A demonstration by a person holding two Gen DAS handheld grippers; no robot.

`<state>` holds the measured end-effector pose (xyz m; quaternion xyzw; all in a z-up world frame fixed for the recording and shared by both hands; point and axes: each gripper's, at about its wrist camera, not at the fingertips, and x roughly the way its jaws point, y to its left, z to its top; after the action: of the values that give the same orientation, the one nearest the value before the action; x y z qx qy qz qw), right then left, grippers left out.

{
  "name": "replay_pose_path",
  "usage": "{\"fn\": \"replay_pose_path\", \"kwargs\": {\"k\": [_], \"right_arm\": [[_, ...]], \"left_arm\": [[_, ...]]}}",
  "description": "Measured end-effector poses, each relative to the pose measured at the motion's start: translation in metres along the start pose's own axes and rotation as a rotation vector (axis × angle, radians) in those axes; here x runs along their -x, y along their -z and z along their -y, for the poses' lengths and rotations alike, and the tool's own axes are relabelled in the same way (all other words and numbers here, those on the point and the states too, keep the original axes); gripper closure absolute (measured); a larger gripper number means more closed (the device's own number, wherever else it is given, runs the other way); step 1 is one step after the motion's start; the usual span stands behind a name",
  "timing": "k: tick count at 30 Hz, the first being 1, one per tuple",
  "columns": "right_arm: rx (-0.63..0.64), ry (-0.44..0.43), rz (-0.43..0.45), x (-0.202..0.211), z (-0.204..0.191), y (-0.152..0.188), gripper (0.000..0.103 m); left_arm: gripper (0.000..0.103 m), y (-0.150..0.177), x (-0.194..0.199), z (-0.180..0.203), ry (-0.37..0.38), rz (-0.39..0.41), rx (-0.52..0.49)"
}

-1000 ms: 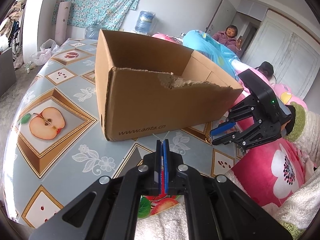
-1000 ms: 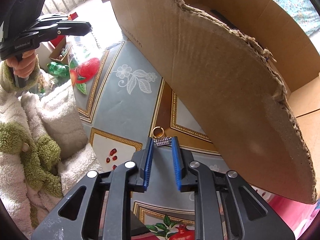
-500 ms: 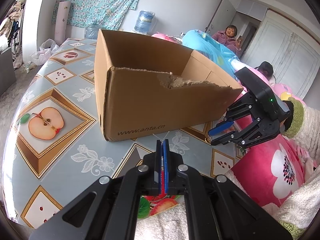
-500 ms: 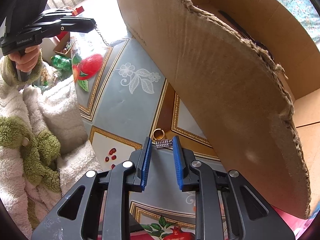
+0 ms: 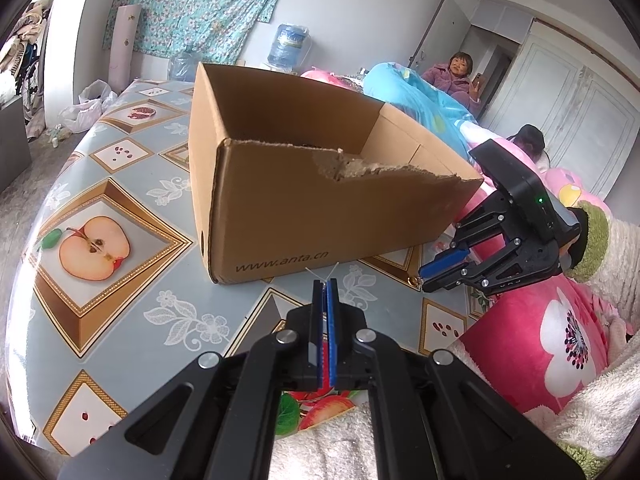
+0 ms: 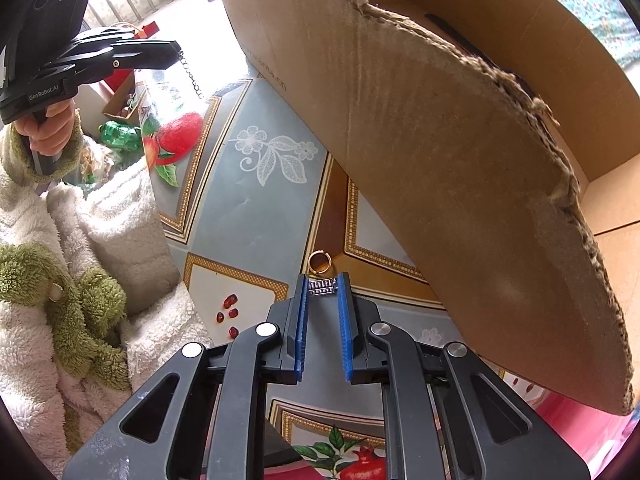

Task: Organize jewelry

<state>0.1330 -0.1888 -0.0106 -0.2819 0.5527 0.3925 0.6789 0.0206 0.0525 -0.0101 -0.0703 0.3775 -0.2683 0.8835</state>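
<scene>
Beside one cardboard box [image 6: 460, 200]: one gold ring [image 6: 319, 261], one silver clasp [image 6: 322, 287].

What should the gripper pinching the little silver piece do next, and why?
Probably lift the right gripper a little: its pads pinch the silver piece lying on the table, and the open cardboard box waits beside it.
</scene>
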Motion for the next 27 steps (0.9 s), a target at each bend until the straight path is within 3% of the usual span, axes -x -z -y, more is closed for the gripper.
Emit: {"fn": "replay_pose_path", "kwargs": {"k": [9,10,12,14,19,23,27], "right_arm": [[-0.013,0.016,0.017,0.014,-0.004,0.013,0.1],[-0.005,0.016,0.024,0.017,-0.006,0.014,0.097],[0.023,0.026,0.037,0.019,-0.01,0.012,0.076],[0.056,0.034,0.033,0.018,-0.013,0.01,0.073],[0.104,0.016,-0.001,0.006,-0.011,0.003,0.073],[0.09,-0.003,-0.013,0.007,-0.002,0.001,0.091],[0.075,-0.012,-0.015,0.005,0.003,0.0,0.099]], "left_arm": [[0.102,0.0,0.006,0.005,0.004,0.015,-0.009],[0.102,0.0,0.006,0.006,0.004,0.015,-0.013],[0.102,0.0,0.006,0.008,0.008,0.014,-0.017],[0.102,0.0,0.006,0.01,0.009,0.014,-0.023],[0.102,-0.001,0.005,0.011,0.009,0.014,-0.025],[0.102,-0.001,0.004,0.008,0.007,0.009,-0.013],[0.102,0.0,0.002,0.004,0.01,0.008,-0.002]]}}
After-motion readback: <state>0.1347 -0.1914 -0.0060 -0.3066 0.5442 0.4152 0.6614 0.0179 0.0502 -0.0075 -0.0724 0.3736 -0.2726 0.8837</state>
